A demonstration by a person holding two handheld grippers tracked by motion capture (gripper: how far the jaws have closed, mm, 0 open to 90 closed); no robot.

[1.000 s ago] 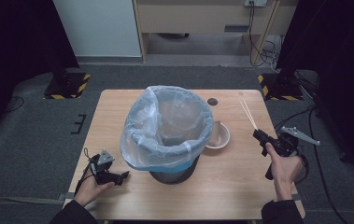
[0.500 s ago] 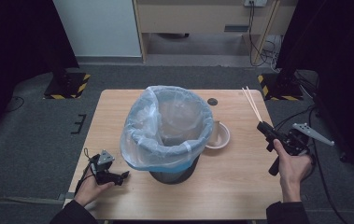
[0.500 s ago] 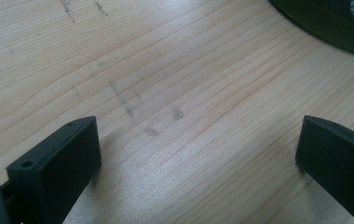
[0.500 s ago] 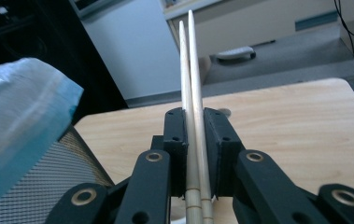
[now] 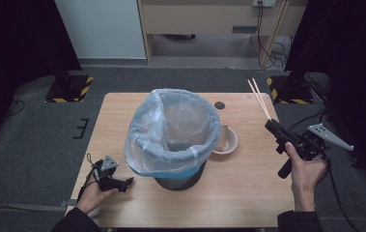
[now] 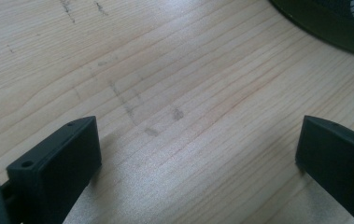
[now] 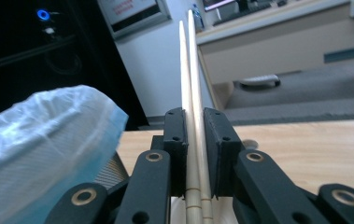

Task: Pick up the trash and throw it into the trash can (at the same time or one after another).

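Clamped in the right gripper, a pair of wooden chopsticks sticks out past the jaws, its long axis pointing up and away over the table's far right edge. To its left stands the bin lined with a pale blue bag, the likely drop point, with a small bowl between them. Resting low on the table near the bin's base, the left gripper has its jaws spread on nothing.

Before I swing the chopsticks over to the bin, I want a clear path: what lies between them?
In the high view, a small bowl sits between the chopsticks and the bin.
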